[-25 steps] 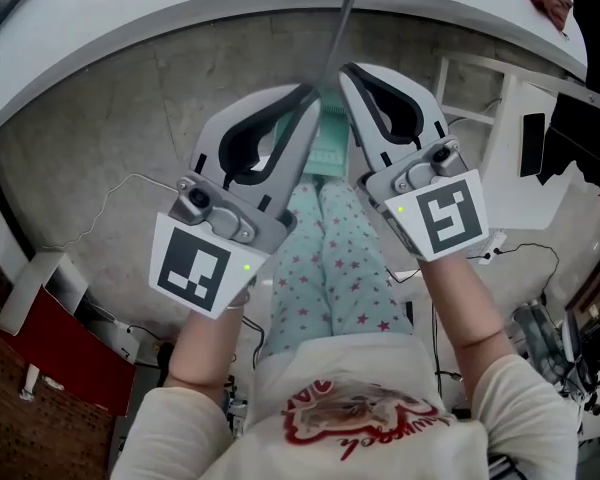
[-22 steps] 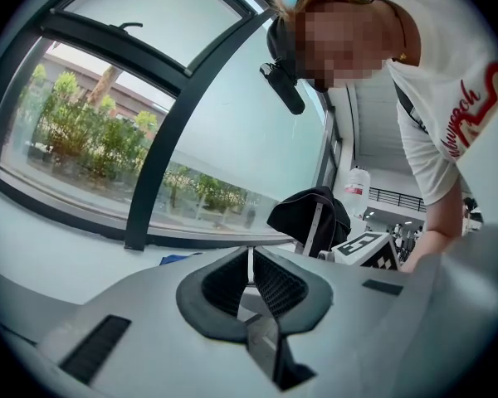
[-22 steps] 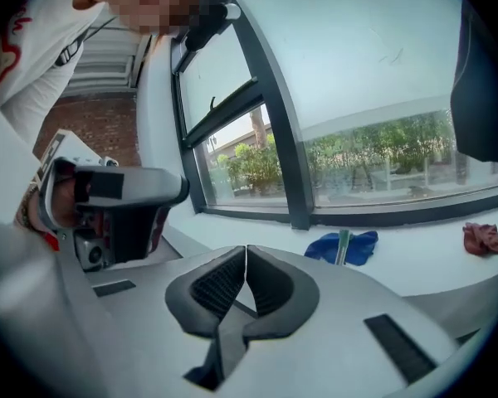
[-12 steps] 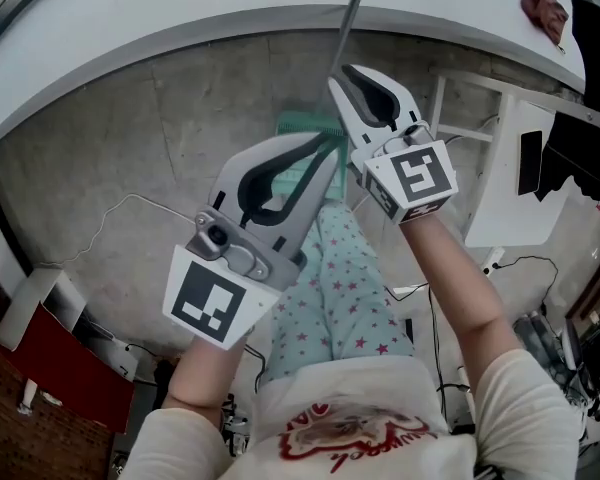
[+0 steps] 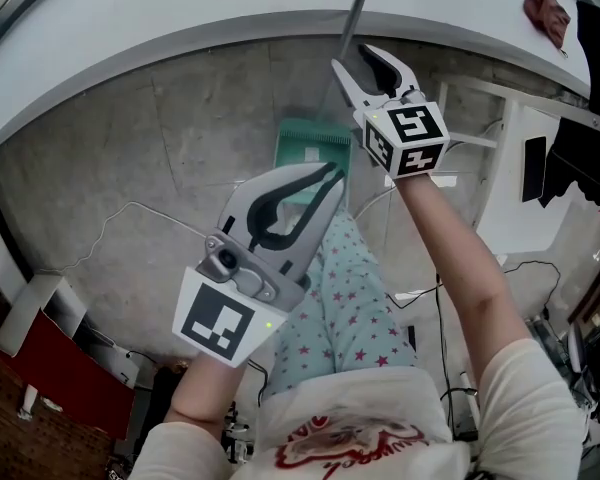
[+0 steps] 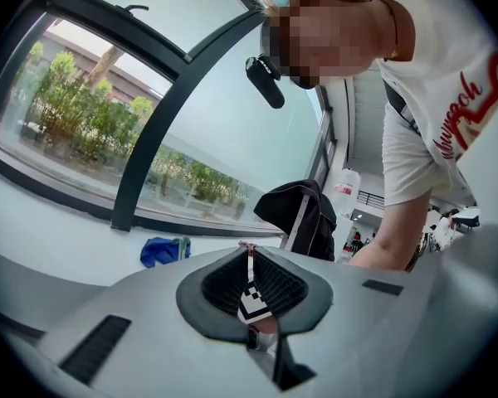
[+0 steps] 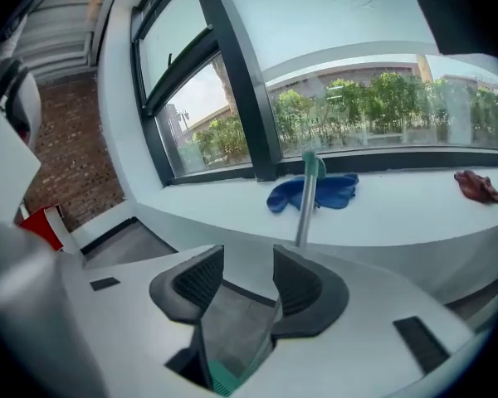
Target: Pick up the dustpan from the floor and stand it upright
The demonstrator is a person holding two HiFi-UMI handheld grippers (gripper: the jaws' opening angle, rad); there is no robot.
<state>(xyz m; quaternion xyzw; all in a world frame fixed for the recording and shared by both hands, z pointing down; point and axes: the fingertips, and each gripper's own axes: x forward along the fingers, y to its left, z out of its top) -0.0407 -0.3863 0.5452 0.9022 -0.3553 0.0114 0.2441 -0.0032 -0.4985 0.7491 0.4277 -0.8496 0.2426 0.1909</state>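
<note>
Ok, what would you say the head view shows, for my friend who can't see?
Looking down from a person's head: the right gripper, its jaws just opened and empty, reaches beside the thin handle of a green dustpan on the grey floor. The left gripper hangs closed above the person's star-patterned trousers.

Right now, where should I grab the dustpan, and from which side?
I'd take the thin metal handle, not the green pan. The handle stands nearly upright against the white ledge, just beyond the right gripper, whose empty jaws have just been opening. Come in level from the room side, one jaw each side.
</note>
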